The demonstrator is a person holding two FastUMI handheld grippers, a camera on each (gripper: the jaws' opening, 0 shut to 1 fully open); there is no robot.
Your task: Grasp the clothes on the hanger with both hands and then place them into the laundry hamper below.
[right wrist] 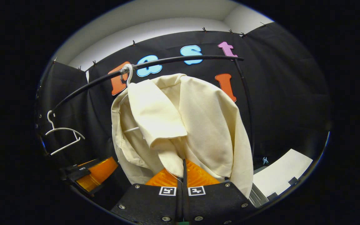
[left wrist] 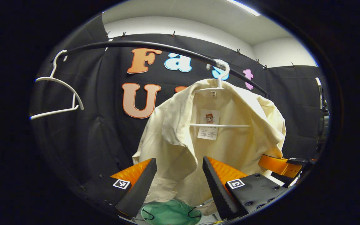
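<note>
A cream shirt (left wrist: pixel 211 147) hangs on a white hanger (left wrist: pixel 220 125) from the black rail (left wrist: pixel 136 45). My left gripper (left wrist: pixel 179 161) is open just in front of the shirt's lower front, and the cloth shows between its orange fingers (left wrist: pixel 136 170). Below them lies the green laundry hamper (left wrist: pixel 170 212). In the right gripper view the shirt (right wrist: pixel 198 118) drapes over my right gripper (right wrist: pixel 183 162), whose fingers are pressed together on a fold of its front edge. The right gripper (left wrist: pixel 280 165) also appears at the shirt's right side, and the left gripper (right wrist: pixel 95 175) at lower left.
An empty white hanger (left wrist: pixel 61 93) hangs farther left on the rail (right wrist: pixel 183 59), and it appears as the empty hanger (right wrist: pixel 62 137) at the left of the right gripper view. A white surface (right wrist: pixel 283 172) lies low on the right. The rail's upright post (right wrist: pixel 248 118) stands right of the shirt.
</note>
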